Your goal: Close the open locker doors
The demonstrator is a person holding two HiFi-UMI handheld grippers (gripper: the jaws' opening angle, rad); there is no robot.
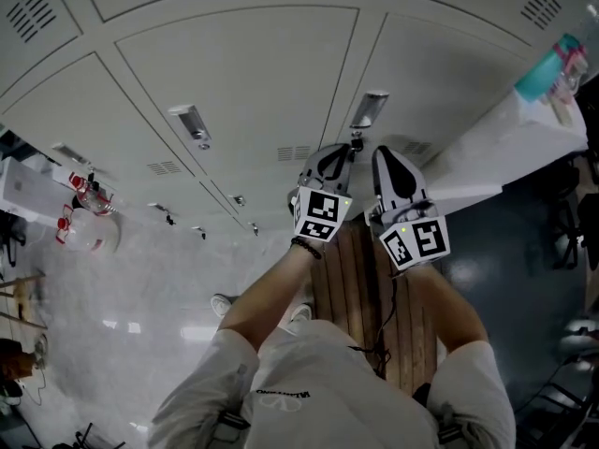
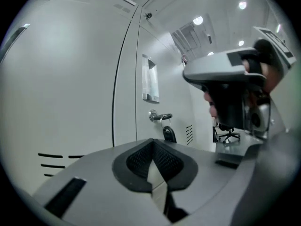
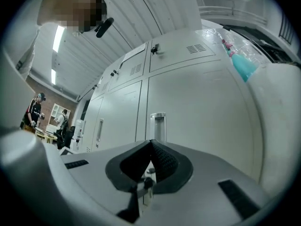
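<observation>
A row of pale grey locker doors (image 1: 243,82) fills the wall in front of me. Both grippers are held side by side close to it. My left gripper (image 1: 344,150) is shut with nothing between its pads (image 2: 153,161). It points at a door with a recessed handle (image 2: 149,79) and a key with a black fob in its lock (image 2: 162,118). My right gripper (image 1: 386,155) is also shut and empty (image 3: 151,166), facing a door with a handle recess (image 3: 158,124). A white panel (image 1: 505,148) juts out from the row at the right; I cannot tell whether it is an open door.
A teal bottle (image 1: 552,68) and clear plastic sit high at the right (image 3: 240,62). Wooden planks (image 1: 360,288) lie under my arms. A cluttered table (image 1: 84,213) stands at the left. Two people (image 3: 34,112) stand far off; an office chair (image 2: 229,135) is beyond.
</observation>
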